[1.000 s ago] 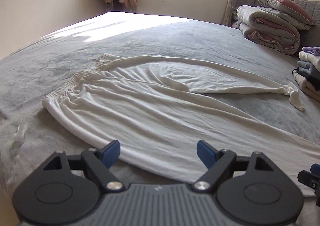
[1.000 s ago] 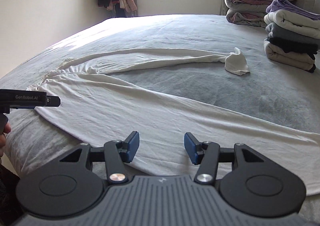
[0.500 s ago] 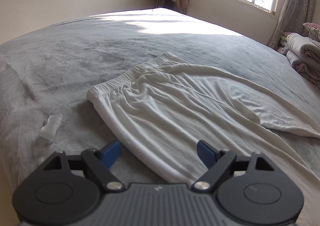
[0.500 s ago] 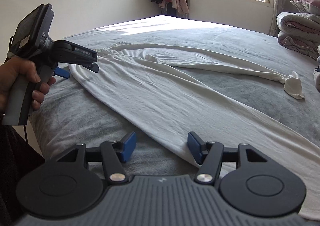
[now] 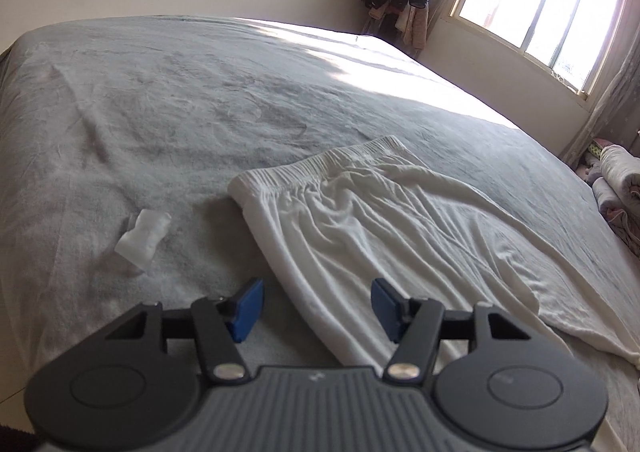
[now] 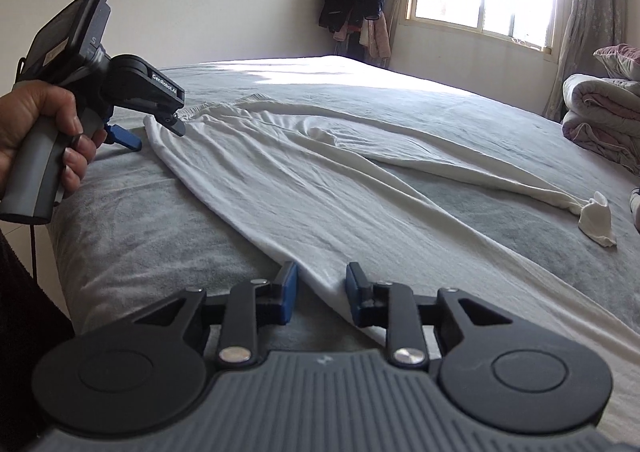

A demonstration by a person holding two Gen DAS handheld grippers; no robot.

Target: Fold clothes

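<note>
Our left gripper (image 5: 317,304) has its fingers spread wide with nothing between them yet – the near side edge of the white pants (image 5: 360,236) runs straight in between the blue pads, just below the waistband (image 5: 320,168). Our right gripper (image 6: 321,294) is spread too, straddling the same long edge further down the leg. So both sit on one hem line, left nearer the waist, right nearer mid-leg. The pants lie flat on the grey bed (image 5: 160,100), long axis running away from the waistband toward the cuffs, one bunched cuff (image 6: 596,218) far off to the right. We'd guess the next pinch lands on that near edge, then folds it across – a small white scrap (image 5: 142,238) sits left of the waist, well apart.
</note>
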